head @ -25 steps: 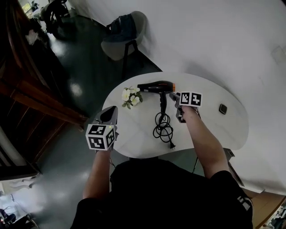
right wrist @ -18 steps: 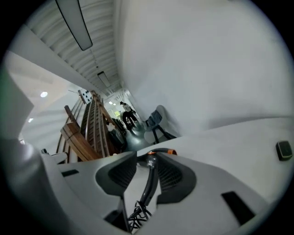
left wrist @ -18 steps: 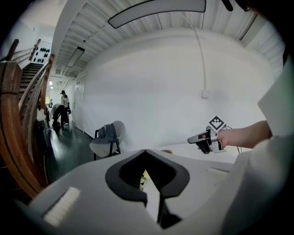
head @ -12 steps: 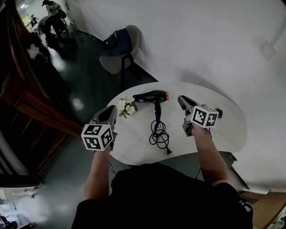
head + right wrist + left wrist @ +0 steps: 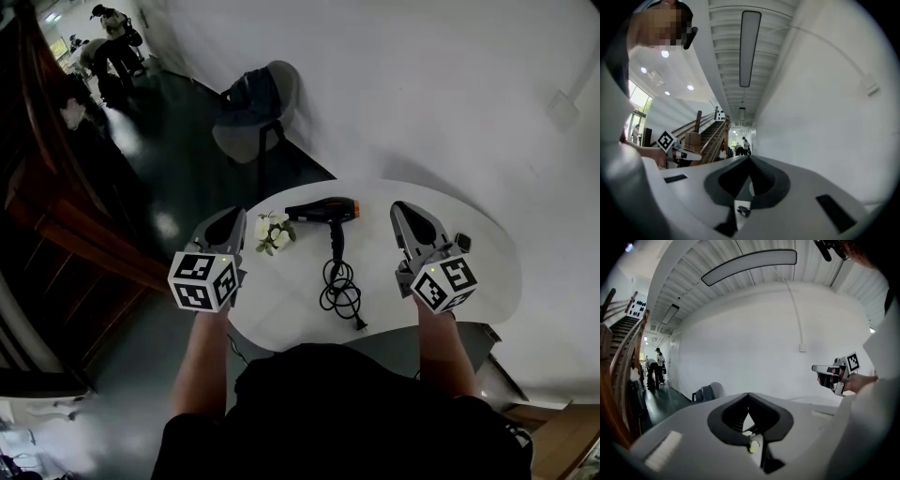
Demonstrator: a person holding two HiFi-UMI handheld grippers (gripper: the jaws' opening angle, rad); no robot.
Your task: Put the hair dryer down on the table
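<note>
White table (image 5: pixel 291 281) was shown, hair dryer (image 5: pixel 323 210) laid between the left gripper (image 5: pixel 229 216), closed empty, and the right gripper (image 5: pixel 405 207), just closed on nothing.

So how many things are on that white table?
3: a hair dryer with its cord in the middle, a bunch of white flowers at the left edge, a small dark object toward the right edge. Others may be hidden.
</note>
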